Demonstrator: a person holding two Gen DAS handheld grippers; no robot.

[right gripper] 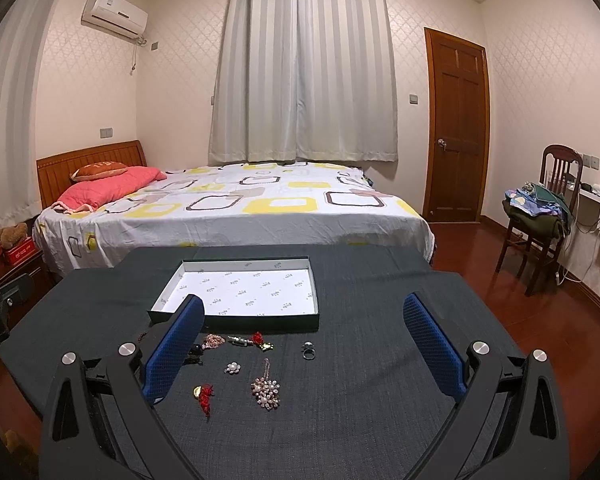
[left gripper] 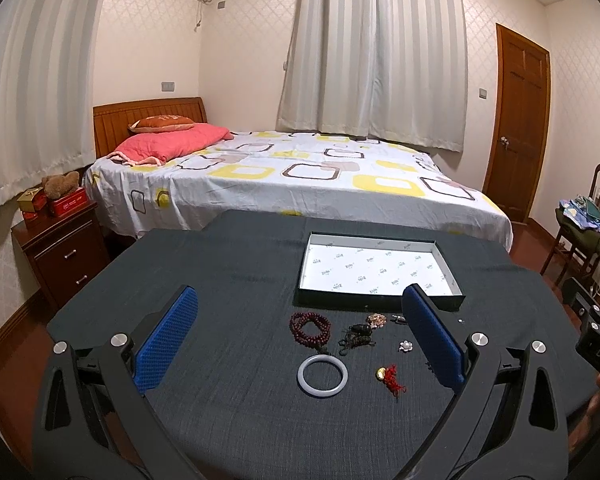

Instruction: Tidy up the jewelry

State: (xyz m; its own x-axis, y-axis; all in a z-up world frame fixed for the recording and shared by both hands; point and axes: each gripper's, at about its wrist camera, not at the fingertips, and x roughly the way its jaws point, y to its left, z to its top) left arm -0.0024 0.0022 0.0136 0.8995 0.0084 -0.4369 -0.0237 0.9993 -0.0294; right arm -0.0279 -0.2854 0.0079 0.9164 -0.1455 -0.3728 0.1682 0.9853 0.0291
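We hold both grippers, left gripper and right gripper, jaws wide open, nothing gripped. Jewelry lies loose on the dark tabletop: white bangle nearest, bead bracelet behind, pearl brooch, ring. Beyond them sits the shallow box, holding no jewelry.

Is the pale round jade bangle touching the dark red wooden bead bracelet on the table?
Apart. The left wrist view shows dark cloth between the pale round jade bangle and the dark red wooden bead bracelet.
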